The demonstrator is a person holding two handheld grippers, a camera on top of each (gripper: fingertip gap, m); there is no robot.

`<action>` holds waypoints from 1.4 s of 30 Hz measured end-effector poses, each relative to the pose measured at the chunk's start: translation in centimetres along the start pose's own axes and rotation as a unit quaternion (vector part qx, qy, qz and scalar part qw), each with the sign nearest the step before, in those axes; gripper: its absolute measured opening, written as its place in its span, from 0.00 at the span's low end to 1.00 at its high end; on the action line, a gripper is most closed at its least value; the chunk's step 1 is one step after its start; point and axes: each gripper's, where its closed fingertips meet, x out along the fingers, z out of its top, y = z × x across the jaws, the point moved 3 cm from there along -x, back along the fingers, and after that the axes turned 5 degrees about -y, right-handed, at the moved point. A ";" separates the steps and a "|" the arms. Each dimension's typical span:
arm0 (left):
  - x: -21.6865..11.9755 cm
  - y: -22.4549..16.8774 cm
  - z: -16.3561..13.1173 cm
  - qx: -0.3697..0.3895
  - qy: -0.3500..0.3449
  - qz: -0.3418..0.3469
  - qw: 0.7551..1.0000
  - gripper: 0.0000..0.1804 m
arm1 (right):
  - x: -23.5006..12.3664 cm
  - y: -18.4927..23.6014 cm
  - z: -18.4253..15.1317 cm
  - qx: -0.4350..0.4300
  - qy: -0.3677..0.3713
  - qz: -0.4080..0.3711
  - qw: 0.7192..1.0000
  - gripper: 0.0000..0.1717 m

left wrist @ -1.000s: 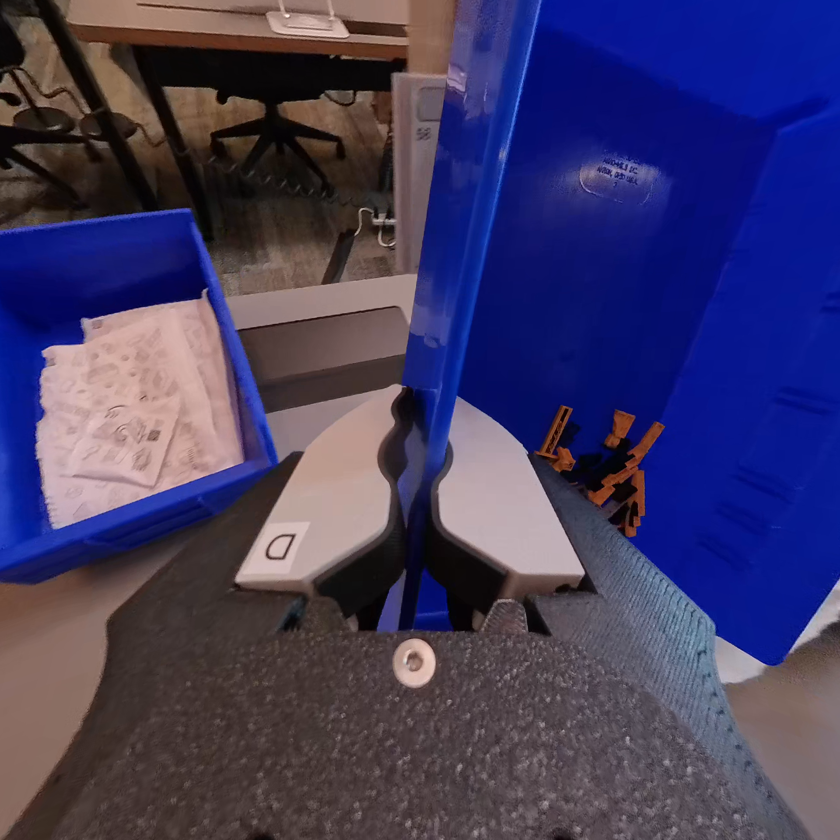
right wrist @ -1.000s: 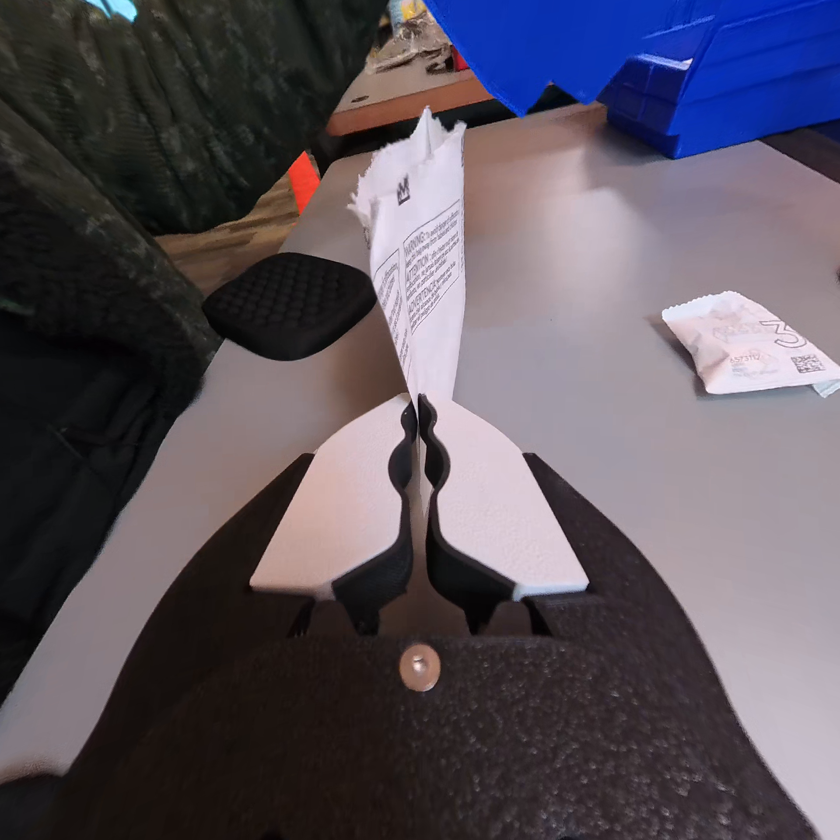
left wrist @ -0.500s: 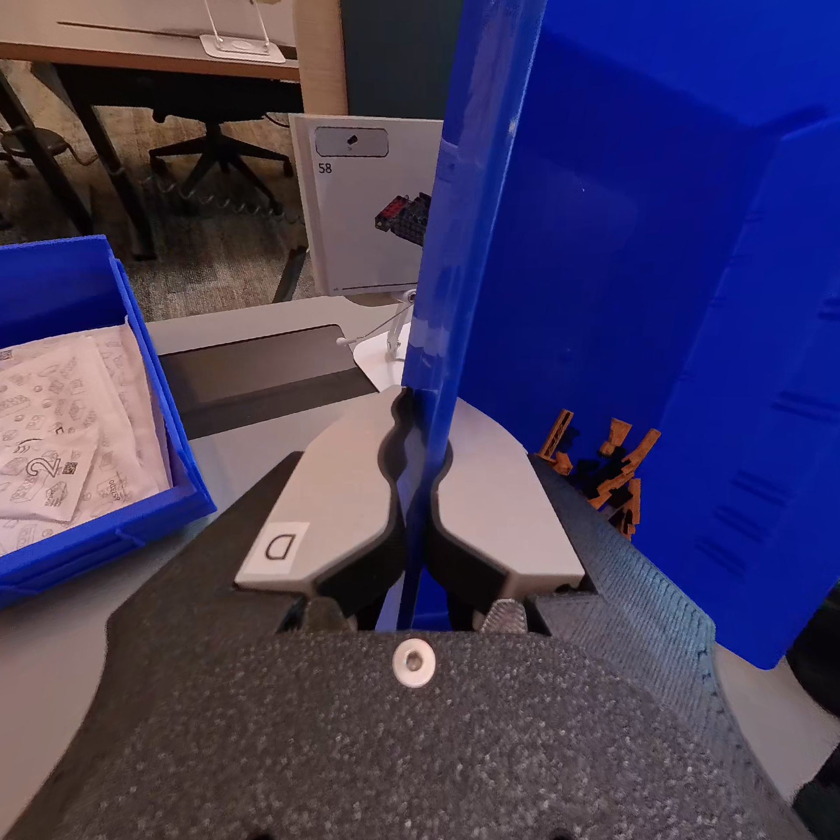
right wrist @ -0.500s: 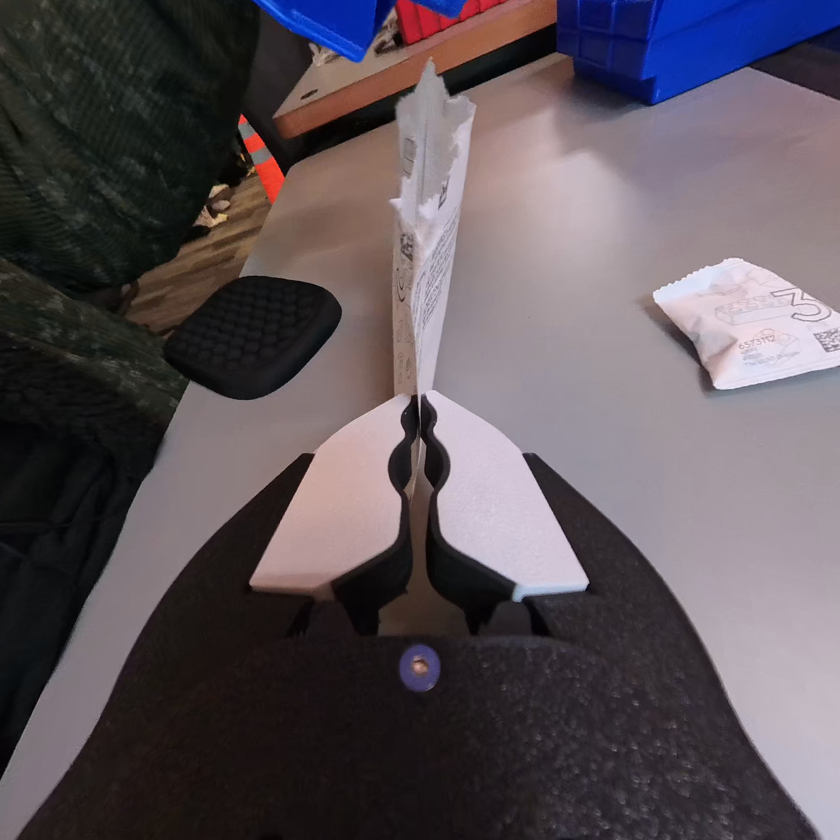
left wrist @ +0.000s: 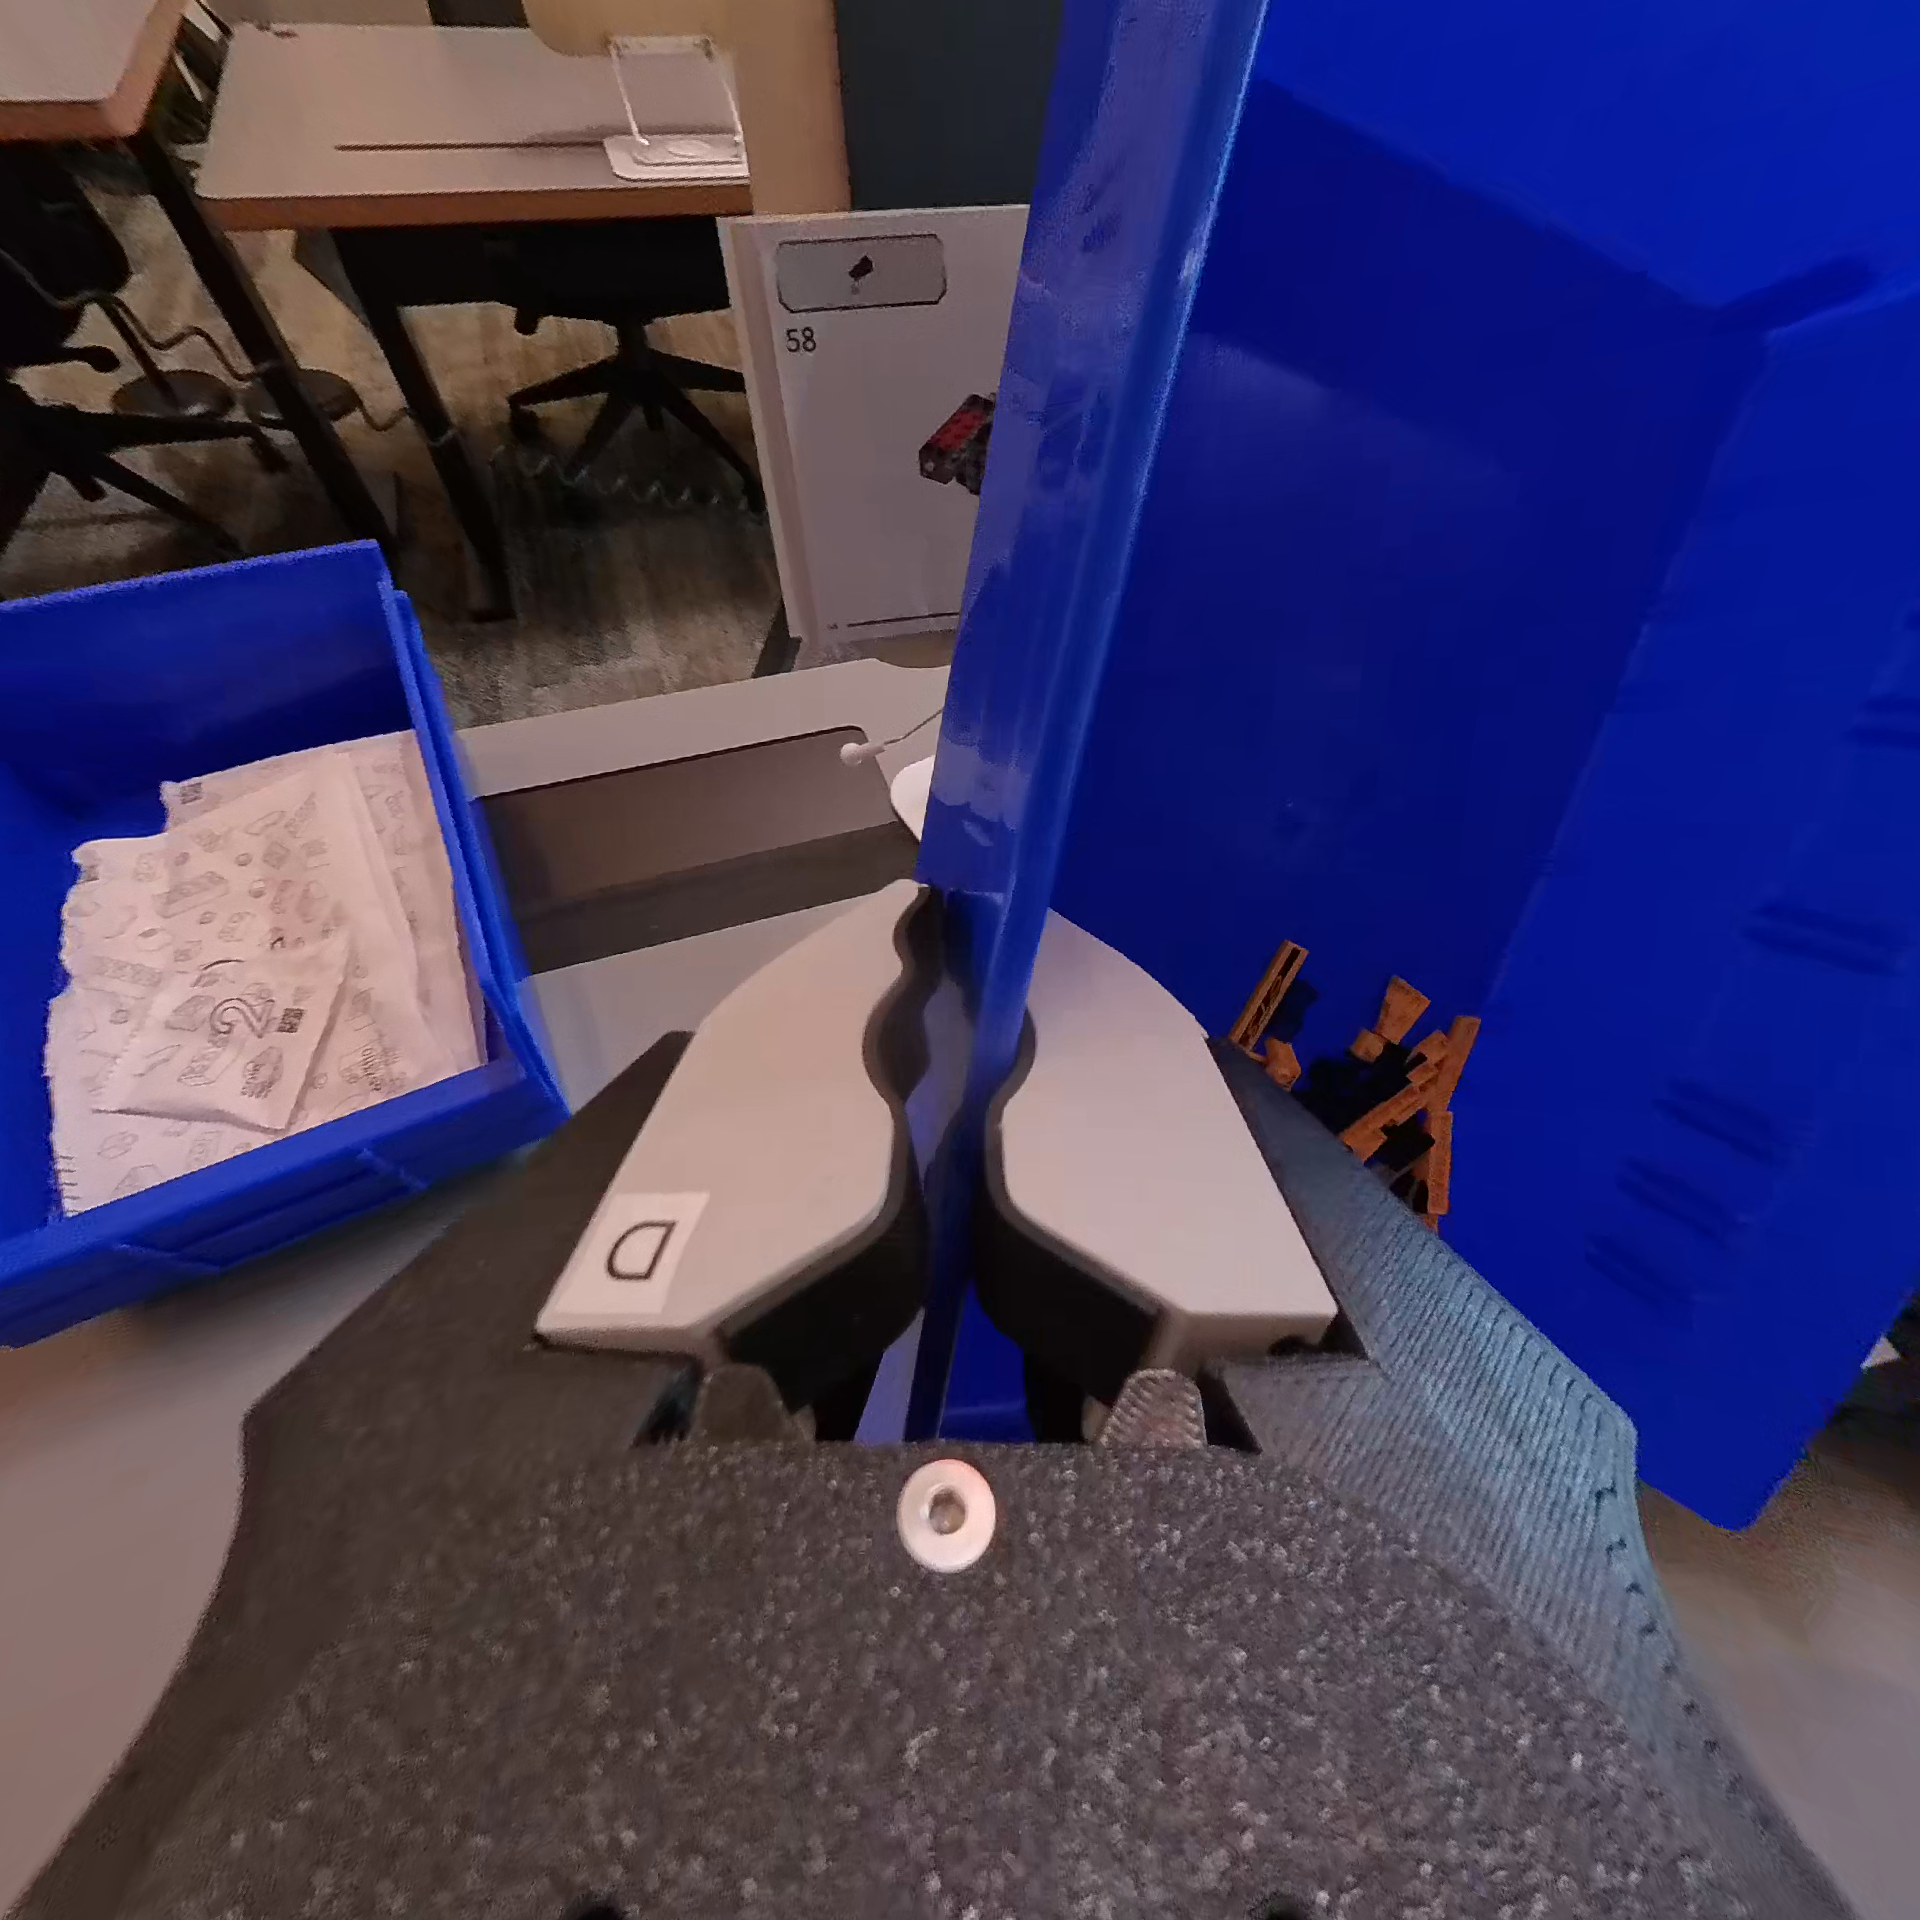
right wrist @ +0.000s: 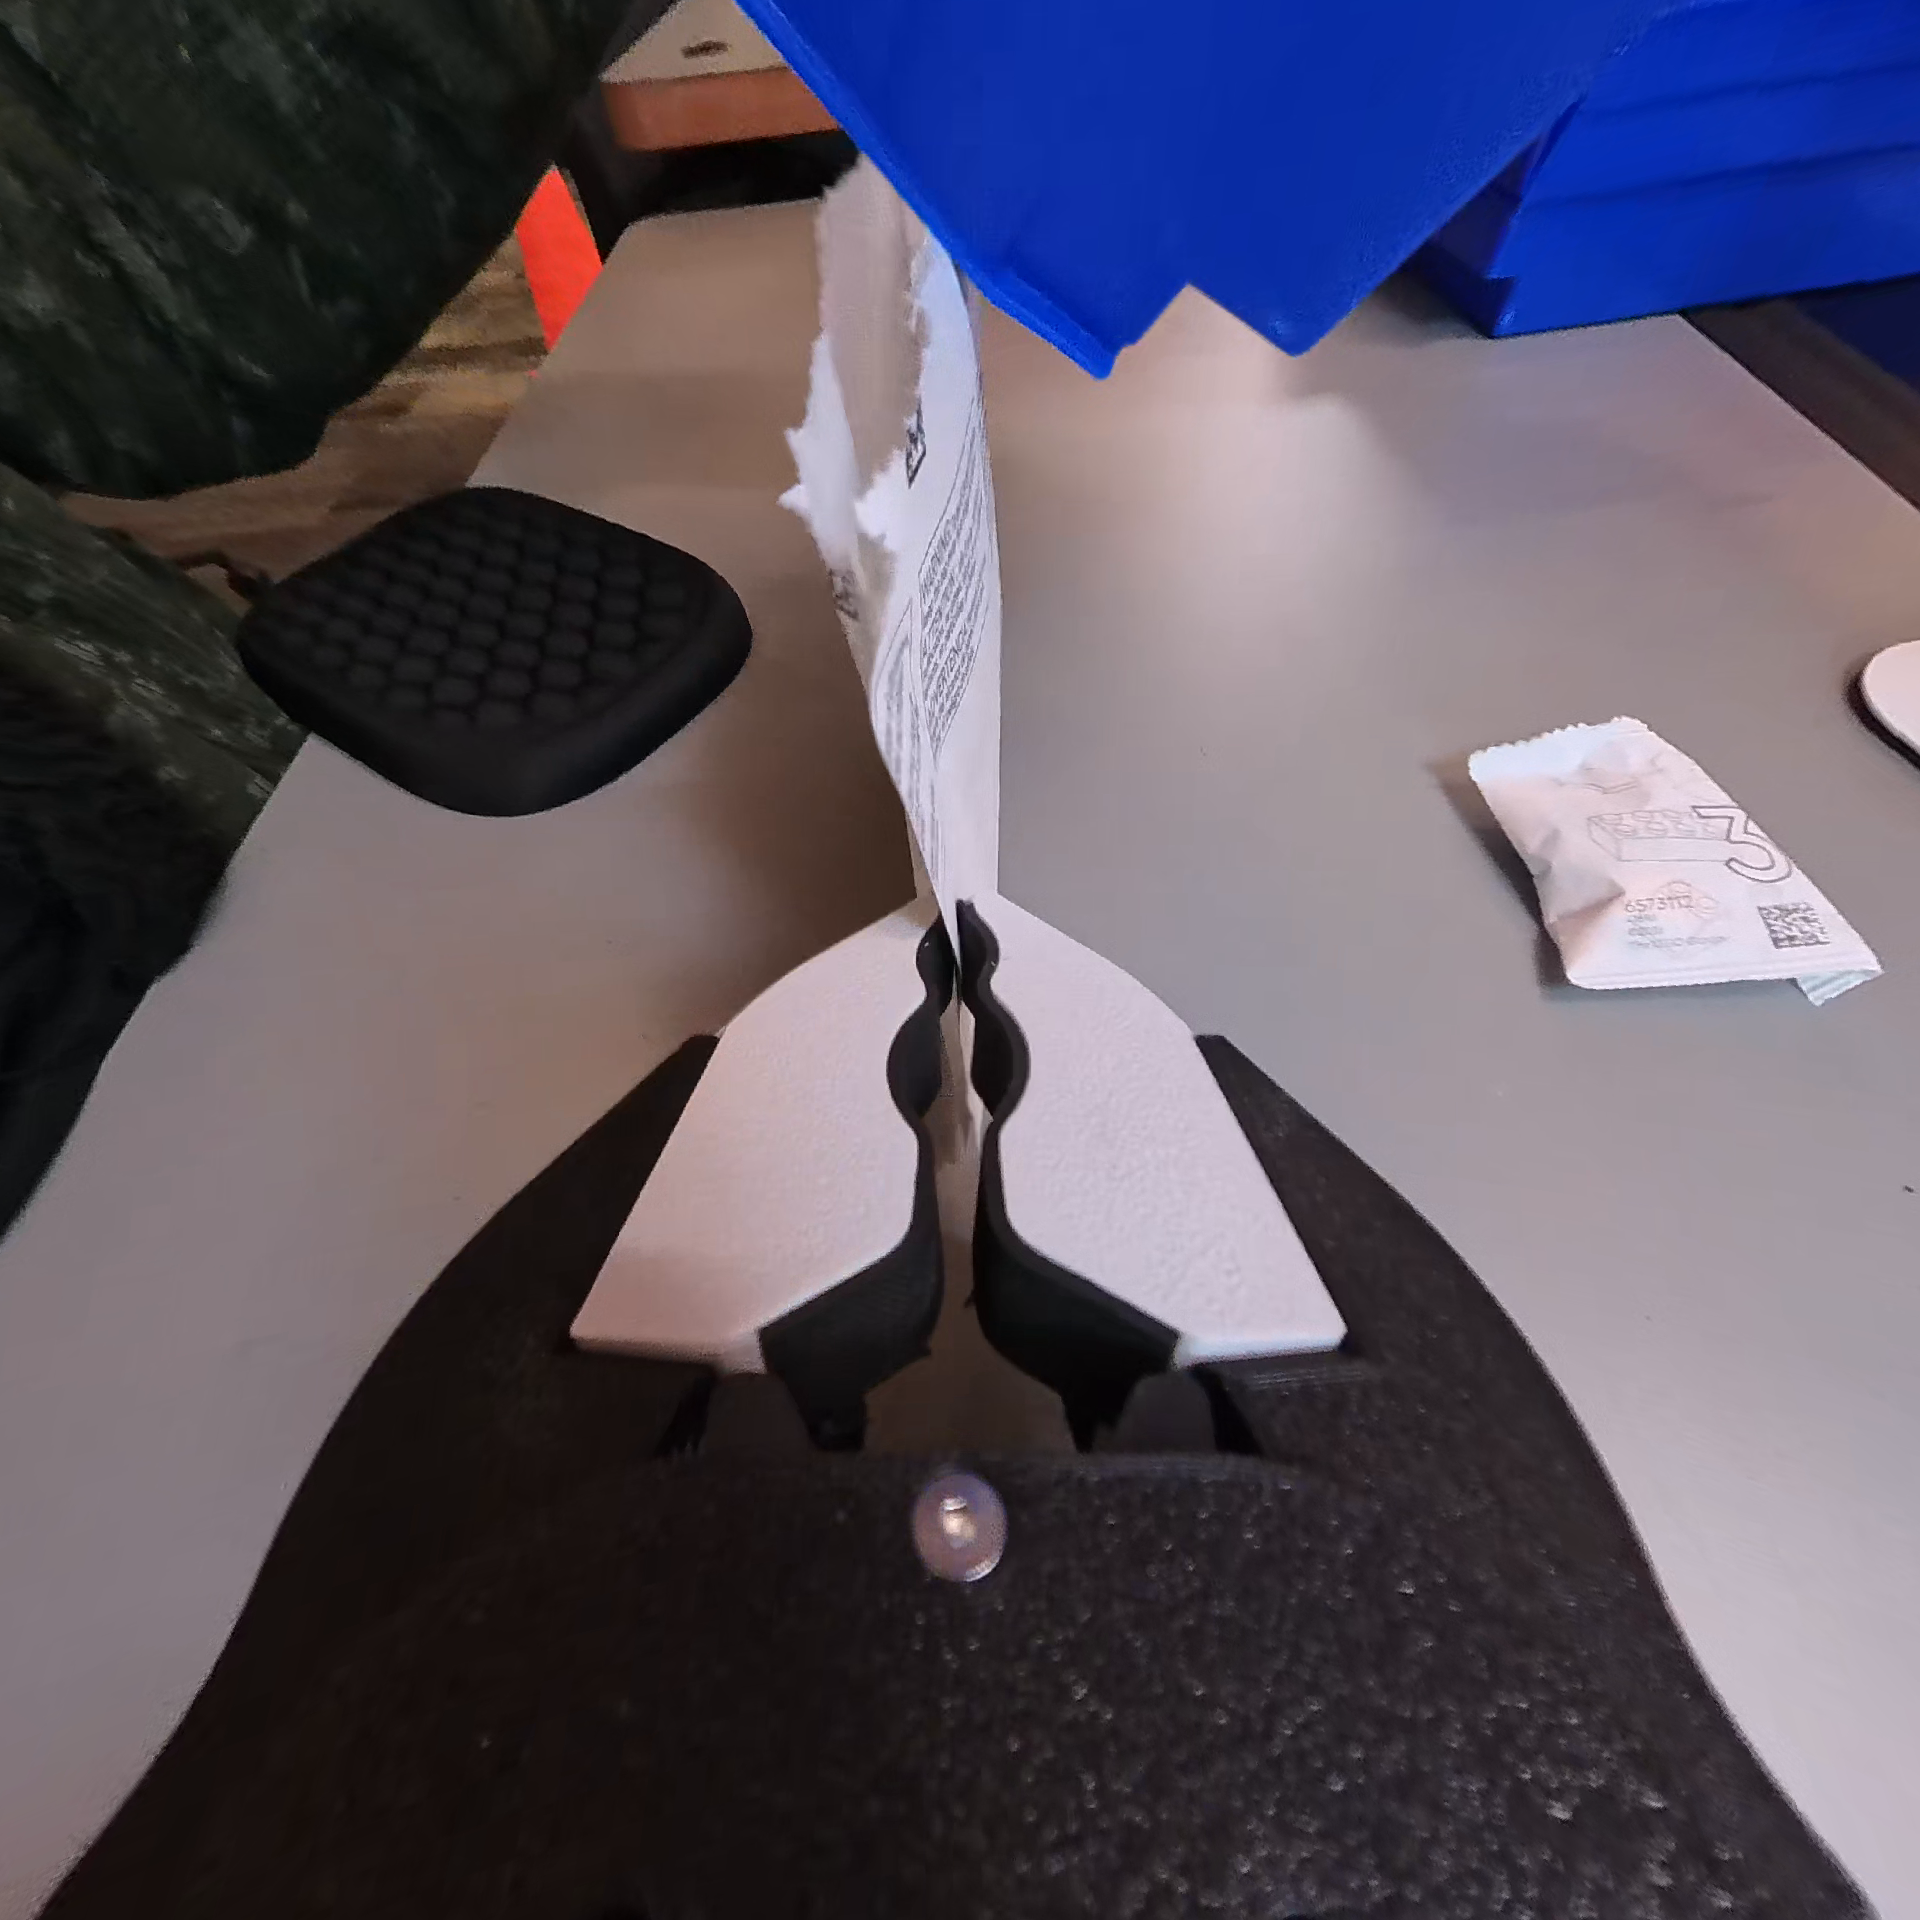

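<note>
Two claws, both clamped. Left claw [left wrist: 961,914] pinched narrow on wall of blue bin [left wrist: 1455,520], pads [left wrist: 894,1039] pressed either side of the wall edge; bin tipped up off grey bench [left wrist: 665,727], open side toward camera. Small orange and black bricks [left wrist: 1371,1081] heaped in bin's low corner, just right of the claw. Second blue bin [left wrist: 447,831] flat on bench to the left, white printed bags [left wrist: 249,966] lying inside. Instruction page [left wrist: 883,416] upright on a stand behind the held wall, partly hidden by it. Desks and office chairs on floor beyond. Right claw [right wrist: 956,920] shut tight on torn white paper bag [right wrist: 935,623], pads [right wrist: 914,1039] squeezing its lower end; bag upright from the tips, ragged torn edge on top, reaching up near underside of the tilted blue bin [right wrist: 1195,156] overhead; touching or not, cannot tell. Sealed white bag [right wrist: 1662,862] flat on bench [right wrist: 1351,623] well to the right. Black honeycomb pad [right wrist: 499,644] at bench's left edge, beside dark green sleeve [right wrist: 156,208]. More blue bins [right wrist: 1714,208] stacked at far right. White disc edge [right wrist: 1891,707] at right border.
</note>
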 end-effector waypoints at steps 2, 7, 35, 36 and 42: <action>-0.3 0.1 0.0 0.004 -0.005 0.005 1.000 0.03 | 0.0 -0.1 -0.2 0.004 0.006 -0.002 1.000 0.00; -1.6 0.7 1.0 -0.016 -0.026 -0.008 0.999 0.05 | 0.1 -0.5 -0.5 0.028 0.011 -0.001 1.000 0.00; -1.3 -0.2 0.6 0.058 -0.045 0.102 0.992 0.03 | 1.2 -0.5 -0.4 -0.082 0.027 -0.005 0.996 0.00; -1.4 -0.2 0.7 0.060 -0.047 0.110 0.991 0.03 | 1.4 -0.5 -0.4 -0.091 0.028 -0.008 0.995 0.00; -2.3 -0.1 1.0 0.075 -0.055 0.158 0.983 0.03 | 2.2 -0.3 -0.1 -0.118 0.022 -0.031 0.992 0.00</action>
